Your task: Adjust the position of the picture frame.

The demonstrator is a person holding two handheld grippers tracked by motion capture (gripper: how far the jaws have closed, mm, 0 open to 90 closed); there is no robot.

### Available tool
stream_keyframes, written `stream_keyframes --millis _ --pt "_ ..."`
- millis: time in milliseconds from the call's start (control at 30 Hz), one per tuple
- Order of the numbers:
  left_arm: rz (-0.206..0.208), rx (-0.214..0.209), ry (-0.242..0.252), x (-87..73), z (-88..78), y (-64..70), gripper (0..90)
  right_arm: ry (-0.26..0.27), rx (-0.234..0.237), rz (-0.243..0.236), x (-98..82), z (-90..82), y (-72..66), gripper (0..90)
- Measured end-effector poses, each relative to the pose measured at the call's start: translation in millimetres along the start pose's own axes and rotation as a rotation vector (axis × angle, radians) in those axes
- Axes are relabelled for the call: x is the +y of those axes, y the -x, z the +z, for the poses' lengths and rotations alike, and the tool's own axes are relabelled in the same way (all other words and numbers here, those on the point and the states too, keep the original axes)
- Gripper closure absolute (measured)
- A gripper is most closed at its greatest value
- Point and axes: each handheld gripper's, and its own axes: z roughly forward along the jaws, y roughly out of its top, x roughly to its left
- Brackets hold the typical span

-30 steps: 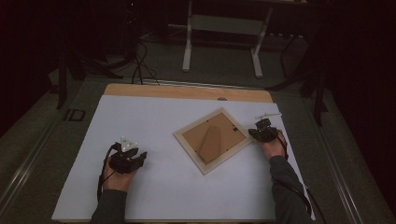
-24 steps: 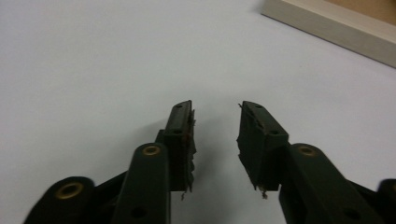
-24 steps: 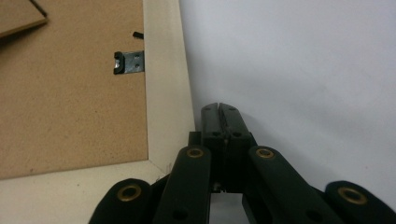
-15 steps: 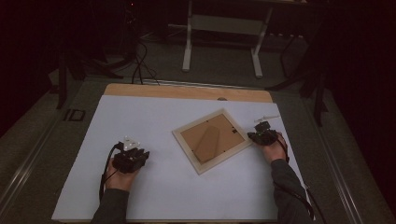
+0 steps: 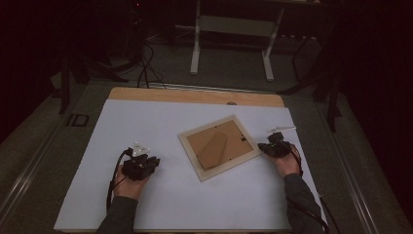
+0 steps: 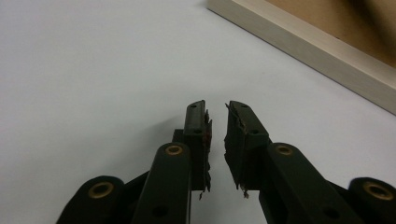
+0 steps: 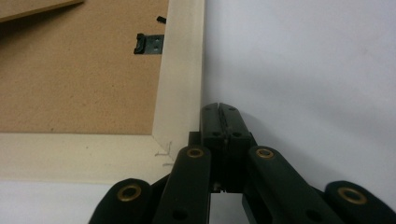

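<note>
A light wooden picture frame [image 5: 219, 146] lies face down and askew on the white sheet, its brown backing board up. My right gripper [image 5: 264, 146] is shut and empty, its tips against the outer edge of the frame [image 7: 182, 70] near a corner; the right gripper [image 7: 220, 108] rests beside a small metal clip [image 7: 150, 43]. My left gripper [image 5: 154, 162] sits on the sheet left of the frame, apart from it. Its jaws have just been closing and stand a narrow gap apart with nothing between them; past the left gripper [image 6: 215, 109] the frame [image 6: 317, 46] crosses the upper right.
The white sheet [image 5: 146, 122] covers the table, with a bare wooden strip [image 5: 195, 95] along the far edge. Beyond the table stand a metal stand's legs [image 5: 196, 53] and floor cables [image 5: 143, 68]. Each gripper's cable trails back along the forearm.
The picture frame has shifted slightly left and turned a little with my right gripper at its corner. My left gripper has edged slightly right toward the frame.
</note>
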Motion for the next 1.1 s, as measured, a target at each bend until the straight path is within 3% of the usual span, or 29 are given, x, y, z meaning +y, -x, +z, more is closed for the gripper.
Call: stream_keyframes --millis 300,733,1100 --pt "0.018 0.003 -0.015 2.0 3.3 4.8 90.0 0.007 0.012 0.002 -6.2 -3.1 -9.0 90.0" --pt "0.042 -0.006 -0.017 4.9 10.2 14.6 90.0 0.02 0.023 -0.025 -14.5 -6.9 -23.0 90.0" --pt "0.045 -0.041 -0.02 5.7 18.8 24.6 90.0 0.045 0.053 -0.006 -24.3 -10.7 -30.0 90.0"
